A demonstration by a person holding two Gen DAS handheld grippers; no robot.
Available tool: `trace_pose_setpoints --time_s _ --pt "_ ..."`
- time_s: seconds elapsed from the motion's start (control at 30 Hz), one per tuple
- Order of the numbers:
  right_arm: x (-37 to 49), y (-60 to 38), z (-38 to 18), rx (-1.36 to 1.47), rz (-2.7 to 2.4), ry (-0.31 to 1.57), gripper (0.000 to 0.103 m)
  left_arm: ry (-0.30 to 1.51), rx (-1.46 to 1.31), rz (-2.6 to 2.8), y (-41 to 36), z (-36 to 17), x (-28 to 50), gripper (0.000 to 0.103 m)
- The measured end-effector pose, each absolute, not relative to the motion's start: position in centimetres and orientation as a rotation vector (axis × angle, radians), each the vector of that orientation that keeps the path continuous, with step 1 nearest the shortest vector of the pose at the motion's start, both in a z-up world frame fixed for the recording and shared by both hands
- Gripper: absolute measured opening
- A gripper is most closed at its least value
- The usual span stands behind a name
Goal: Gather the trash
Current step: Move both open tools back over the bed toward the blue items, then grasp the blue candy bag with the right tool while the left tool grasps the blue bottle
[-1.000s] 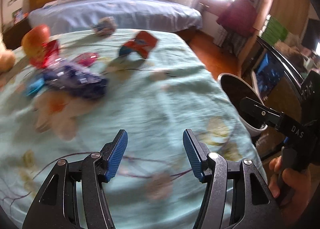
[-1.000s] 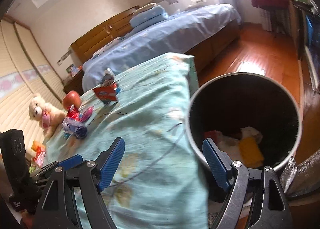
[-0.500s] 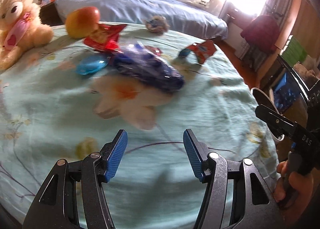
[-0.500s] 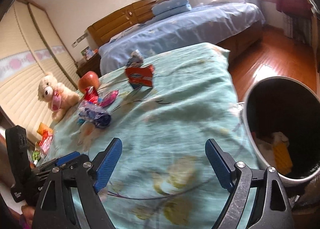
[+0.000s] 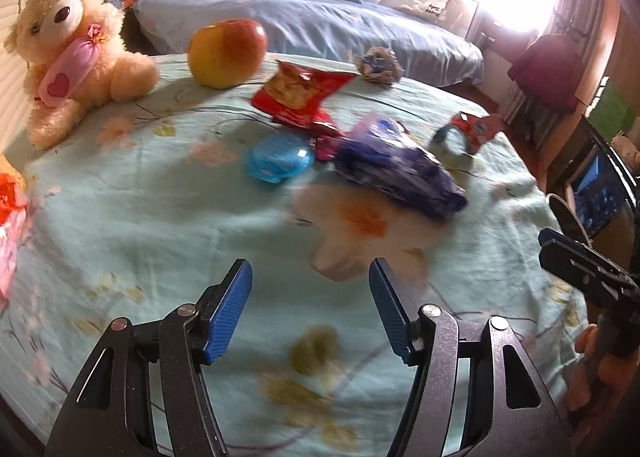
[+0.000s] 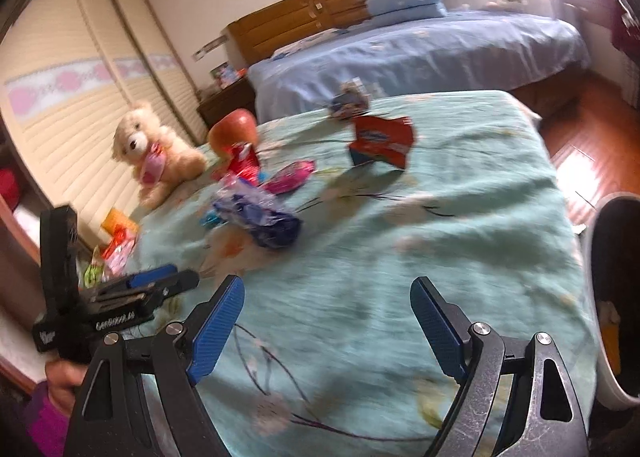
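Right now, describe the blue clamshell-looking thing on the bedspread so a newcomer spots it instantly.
Start at the teddy bear on the green bedspread, then go right past the apple to the red snack bag. Just in front of that bag lies the small case. It is the only smooth, light-blue plastic piece; its neighbours are crinkly wrappers.
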State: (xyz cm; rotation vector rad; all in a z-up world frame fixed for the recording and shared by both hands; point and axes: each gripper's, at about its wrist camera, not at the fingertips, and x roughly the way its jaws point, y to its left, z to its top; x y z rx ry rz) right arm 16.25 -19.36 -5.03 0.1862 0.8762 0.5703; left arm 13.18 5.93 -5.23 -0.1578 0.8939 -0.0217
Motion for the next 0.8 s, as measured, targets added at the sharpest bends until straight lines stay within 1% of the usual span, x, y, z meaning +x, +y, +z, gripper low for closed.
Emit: trace_pose_setpoints --time_s 0.3,0.6,0.7,0.8 --pt "17.7 -14.5 -5.5 0.077 0.673 0.905 0.087 0.899 -0.097 -0.012 8.3 -5.2 16.2 0.065" --pt "19.9 -11.5 -6.0 -0.022 0.730 0.916 0.086 0.912 -0.018 -0.070 8.3 -5.5 19.8 0.066" --pt "20.6 -11.1 -6.1 -0.037 0.728 0.916 0.086 0.917 -0.004 -0.079 8.1 -5.7 20.7 0.066" --pt "21.4 -10.7 -6.3 -0.048 0.731 0.922 0.083 0.919 0.005 -0.080 8.0 -6.0 21.4 0.066"
